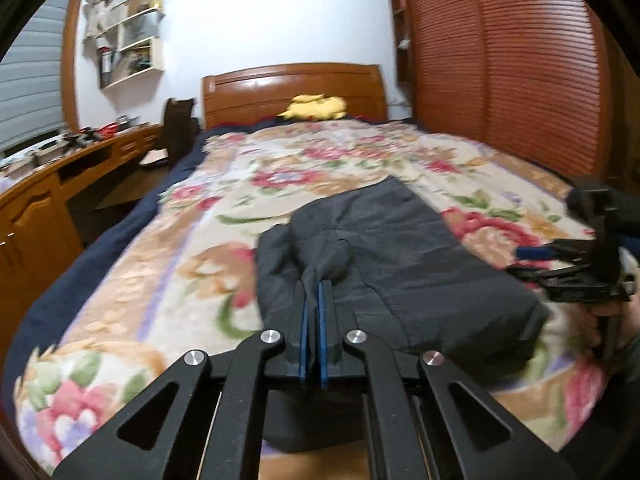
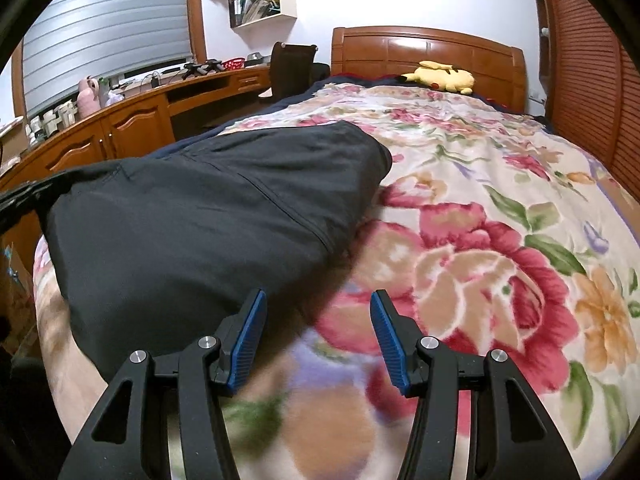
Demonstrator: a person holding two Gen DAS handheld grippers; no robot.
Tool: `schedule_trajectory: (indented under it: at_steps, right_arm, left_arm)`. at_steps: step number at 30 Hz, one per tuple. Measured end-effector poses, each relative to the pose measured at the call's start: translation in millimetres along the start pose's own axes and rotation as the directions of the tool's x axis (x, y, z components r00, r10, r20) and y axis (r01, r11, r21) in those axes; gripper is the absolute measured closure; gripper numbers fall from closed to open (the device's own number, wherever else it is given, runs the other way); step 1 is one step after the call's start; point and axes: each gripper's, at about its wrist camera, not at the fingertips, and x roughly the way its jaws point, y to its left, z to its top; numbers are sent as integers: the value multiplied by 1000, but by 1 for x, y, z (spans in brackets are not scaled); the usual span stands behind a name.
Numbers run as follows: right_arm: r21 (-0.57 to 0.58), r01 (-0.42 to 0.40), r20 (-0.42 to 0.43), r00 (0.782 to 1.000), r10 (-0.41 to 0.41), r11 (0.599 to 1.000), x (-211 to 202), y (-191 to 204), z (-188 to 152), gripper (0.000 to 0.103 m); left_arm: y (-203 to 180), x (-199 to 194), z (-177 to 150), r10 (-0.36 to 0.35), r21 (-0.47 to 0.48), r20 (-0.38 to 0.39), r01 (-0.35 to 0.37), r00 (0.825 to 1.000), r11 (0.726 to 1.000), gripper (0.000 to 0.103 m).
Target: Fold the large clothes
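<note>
On the bed's floral fleece blanket [image 1: 188,264], a large dark grey padded garment [image 1: 400,256] is lying partly folded, its body already doubled into a thick oblong with one rounded side layer sitting on top. The left claw [image 1: 313,286] is pinching a ridge of the dark fabric between its blue pads, clamped shut on it near the garment's near edge. The right claw [image 2: 318,300] is hanging with its blue-padded fingers wide apart, gripping nothing, just beside the garment's right corner and over the blanket.

Judging by the shape, the fold is well under way but not finished: the pinched layer is not yet laid flat, the bundle is looking lumpy, and a further fold and some smoothing are probably remaining.

As for containers, a white wall shelf unit [image 2: 268,4] is holding papers and small items too blurred to name. A yellow plush toy [image 2: 440,76] is resting by the wooden headboard [image 2: 424,46].
</note>
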Motion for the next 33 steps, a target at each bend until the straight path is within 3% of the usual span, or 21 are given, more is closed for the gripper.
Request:
schedule_trajectory:
  at_steps: [2, 7, 20, 21, 22, 23, 25, 27, 33]
  right_arm:
    - [-6, -1, 5, 1000, 1, 1000, -1, 0, 0, 47]
    - [-8, -9, 1, 1000, 9, 1000, 1, -1, 0, 47]
    - [-7, -16, 2, 1000, 16, 1000, 2, -2, 2, 47]
    - [-6, -19, 2, 1000, 19, 1000, 2, -3, 1, 47]
    - [-6, -20, 4, 1000, 20, 1000, 1, -4, 2, 47]
    - [-6, -20, 6, 1000, 20, 1000, 1, -4, 2, 47]
    - [-12, -16, 10, 1000, 16, 1000, 0, -4, 3, 47]
    - [-17, -13, 19, 1000, 13, 1000, 0, -4, 6, 47]
    - [11, -26, 38, 999, 25, 1000, 1, -11, 26, 47]
  left_arm:
    - [8, 5, -6, 50, 1, -20, -50, 999, 999, 98]
    - [15, 11, -18, 85, -11, -67, -86, 994, 996, 100]
    - [15, -6, -26, 43, -49, -74, -47, 996, 998, 97]
    - [16, -8, -27, 41, -52, -74, -45, 996, 998, 85]
    - [17, -9, -29, 36, -55, -73, -40, 997, 998, 66]
    - [18, -11, -30, 24, -58, -72, -28, 997, 998, 59]
    - [20, -11, -33, 16, -58, -78, -21, 997, 998, 36]
    - [24, -12, -38, 15, -67, -80, -21, 997, 998, 26]
    - [34, -5, -48, 5, -82, -117, -15, 993, 996, 26]
